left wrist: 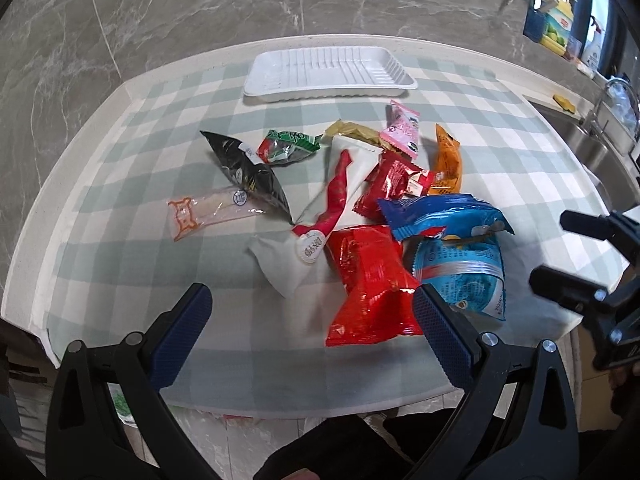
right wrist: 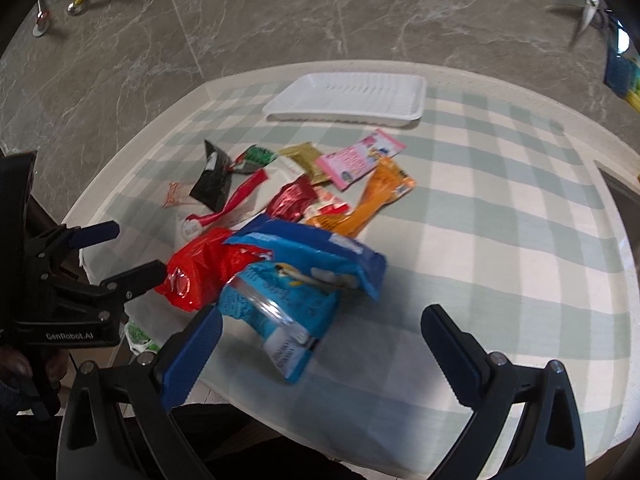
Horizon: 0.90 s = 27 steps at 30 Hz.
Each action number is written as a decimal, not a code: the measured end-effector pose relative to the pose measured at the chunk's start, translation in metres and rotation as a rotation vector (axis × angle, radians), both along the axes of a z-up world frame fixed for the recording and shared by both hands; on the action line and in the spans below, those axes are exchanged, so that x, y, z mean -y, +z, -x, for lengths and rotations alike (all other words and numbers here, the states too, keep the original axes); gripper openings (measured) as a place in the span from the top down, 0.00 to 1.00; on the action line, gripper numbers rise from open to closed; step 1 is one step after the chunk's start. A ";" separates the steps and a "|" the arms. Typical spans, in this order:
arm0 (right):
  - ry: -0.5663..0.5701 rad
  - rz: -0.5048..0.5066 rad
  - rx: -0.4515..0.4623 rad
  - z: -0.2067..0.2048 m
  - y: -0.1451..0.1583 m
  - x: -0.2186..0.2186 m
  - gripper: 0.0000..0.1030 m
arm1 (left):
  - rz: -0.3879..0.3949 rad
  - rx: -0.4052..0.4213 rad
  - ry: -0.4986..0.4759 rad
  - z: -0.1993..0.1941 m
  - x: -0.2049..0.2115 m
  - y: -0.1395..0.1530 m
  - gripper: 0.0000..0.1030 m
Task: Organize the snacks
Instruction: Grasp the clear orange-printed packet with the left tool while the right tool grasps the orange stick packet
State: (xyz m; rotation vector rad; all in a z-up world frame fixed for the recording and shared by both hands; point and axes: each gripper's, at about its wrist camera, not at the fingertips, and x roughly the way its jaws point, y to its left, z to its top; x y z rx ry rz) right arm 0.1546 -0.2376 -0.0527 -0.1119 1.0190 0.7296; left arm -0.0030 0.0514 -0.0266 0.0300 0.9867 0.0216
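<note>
Several snack packets lie in a loose pile on the checked tablecloth (left wrist: 120, 184). A large red bag (left wrist: 370, 284) and a blue bag (left wrist: 452, 224) over a light-blue packet (left wrist: 464, 276) are nearest. Behind them are a white packet with a red strip (left wrist: 340, 184), a black bag (left wrist: 248, 172), a green packet (left wrist: 286, 146), a pink packet (left wrist: 400, 130) and an orange packet (left wrist: 448, 164). An empty white tray (left wrist: 328, 70) sits at the far edge. My left gripper (left wrist: 312, 320) is open just before the red bag. My right gripper (right wrist: 320, 340) is open over the light-blue packet (right wrist: 280, 312).
A clear packet with orange print (left wrist: 208, 212) lies left of the pile. A steel sink (left wrist: 592, 140) and bottles (left wrist: 556, 24) stand at the right. The marble floor (left wrist: 200, 0) lies beyond the table. The right half of the cloth (right wrist: 500, 220) is bare.
</note>
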 end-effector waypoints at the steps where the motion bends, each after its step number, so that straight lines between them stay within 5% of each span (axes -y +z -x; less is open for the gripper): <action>1: 0.004 0.000 -0.004 0.000 -0.001 -0.002 0.01 | 0.003 -0.006 -0.002 -0.001 -0.002 -0.002 0.02; 14: 0.031 -0.002 -0.078 -0.007 -0.018 -0.027 0.02 | 0.059 -0.045 -0.032 -0.020 -0.013 -0.010 0.02; 27: 0.004 -0.012 -0.067 -0.023 -0.012 -0.031 0.02 | 0.020 -0.015 0.036 -0.055 -0.070 -0.002 0.02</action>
